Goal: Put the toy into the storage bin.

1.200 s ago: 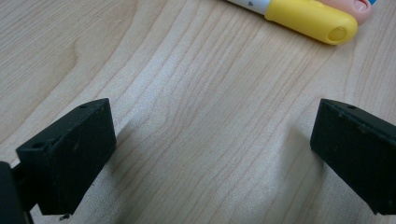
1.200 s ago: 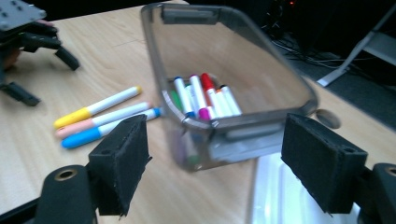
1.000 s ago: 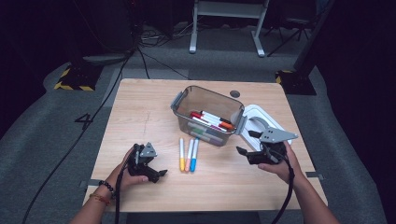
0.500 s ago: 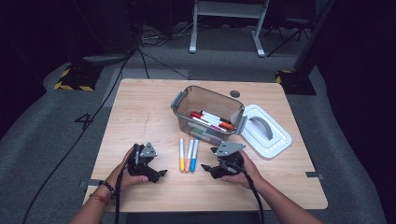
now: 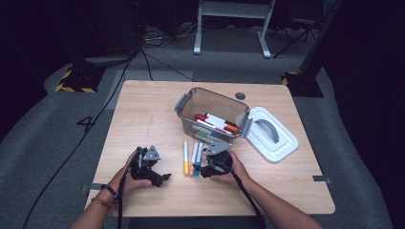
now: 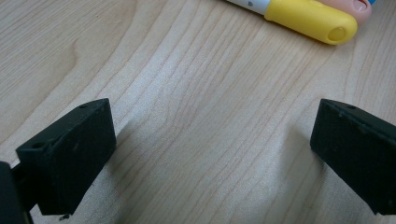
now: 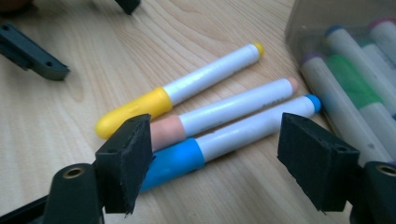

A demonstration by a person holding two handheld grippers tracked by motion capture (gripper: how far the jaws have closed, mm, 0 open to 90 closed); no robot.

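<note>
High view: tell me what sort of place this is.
Probably a recording studio or lab, not a home. A lone wooden table stands on grey carpet against dark surroundings, with cables trailing across the floor and black-and-yellow hazard tape marking a stand base.

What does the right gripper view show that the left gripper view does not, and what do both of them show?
Right gripper view alone: the blue marker between the open jaws of the right gripper, the full white barrels of the markers, and the bin with more markers inside. Left gripper view alone: the open left gripper over bare table, holding nothing. Both views: the yellow marker with the peach marker beside it, on the wooden table.
</note>
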